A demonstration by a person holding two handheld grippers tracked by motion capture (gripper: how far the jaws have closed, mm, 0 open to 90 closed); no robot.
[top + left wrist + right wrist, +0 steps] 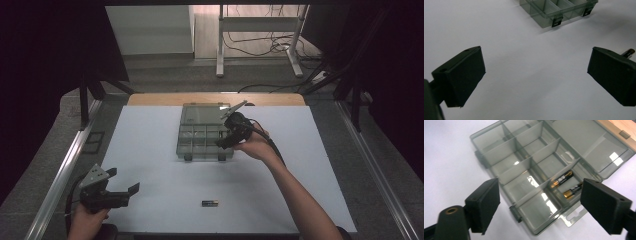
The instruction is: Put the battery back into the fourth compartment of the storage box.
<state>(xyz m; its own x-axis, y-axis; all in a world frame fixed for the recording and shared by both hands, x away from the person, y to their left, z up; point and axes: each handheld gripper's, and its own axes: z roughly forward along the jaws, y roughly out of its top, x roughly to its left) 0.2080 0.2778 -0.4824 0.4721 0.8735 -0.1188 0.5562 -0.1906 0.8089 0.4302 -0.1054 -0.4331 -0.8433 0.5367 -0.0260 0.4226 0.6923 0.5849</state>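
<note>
A white table carries a clear grey compartment box at its centre, toward the far edge, with the lid folded open and lying flat on the far side. The right gripper, held in the person's right hand, hangs over the right part of the box with its jaws spread wide and nothing between them. In the right gripper view, that gripper looks down on the divided tray, and two AA batteries lie side by side in one compartment next to the hinge line of the lid; their black and gold casing is legible, but the printed label is too blurred to read. A third battery lies alone on the table near the front edge, well apart from the box. The left gripper is held in the left hand at the near left corner, low over the table, jaws spread and empty. In the left gripper view, its right jaw partly covers a battery tip, and the near corner of the box with two black latches appears farther off.
</note>
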